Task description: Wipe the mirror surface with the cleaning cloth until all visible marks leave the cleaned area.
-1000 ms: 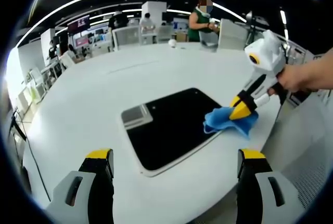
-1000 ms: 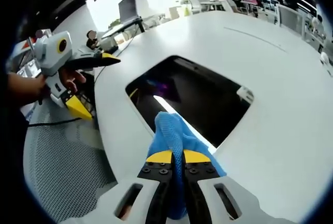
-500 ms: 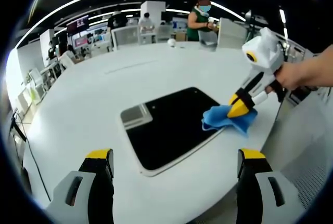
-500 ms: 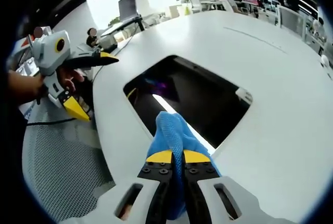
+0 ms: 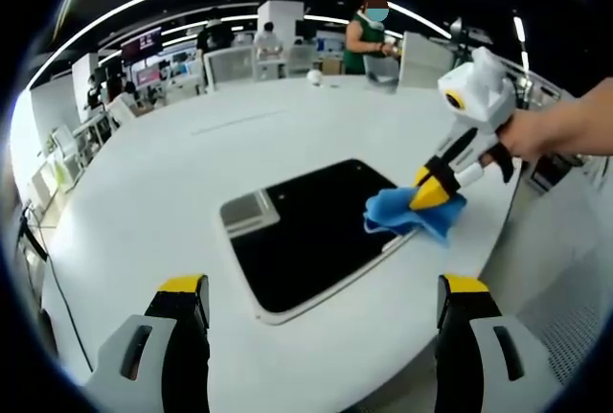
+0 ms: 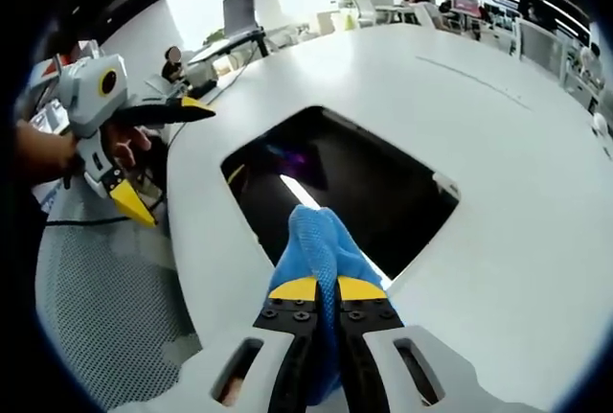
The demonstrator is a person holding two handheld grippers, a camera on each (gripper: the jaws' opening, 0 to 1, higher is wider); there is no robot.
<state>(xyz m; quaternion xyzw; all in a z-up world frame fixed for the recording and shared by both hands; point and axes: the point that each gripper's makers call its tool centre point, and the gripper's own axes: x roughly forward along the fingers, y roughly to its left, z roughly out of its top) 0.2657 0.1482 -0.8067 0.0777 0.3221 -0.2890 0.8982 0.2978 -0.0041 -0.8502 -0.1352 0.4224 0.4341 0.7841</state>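
Right tongs (image 6: pixel 327 289), cloth (image 6: pixel 320 245) further onto mirror (image 6: pixel 364 183)

The right tool (image 6: pixel 325 288) has black jaws with yellow tips, small screws near the tips, and a slotted light grey body. The left tool (image 5: pixel 320 298) has the same yellow-tipped black jaws on grey bases and a white handle block

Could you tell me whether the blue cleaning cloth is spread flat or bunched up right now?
Bunched up. The cleaning cloth is gathered into folds, pinched between the shut jaws of the right hand-held gripper, resting at the mirror's edge.
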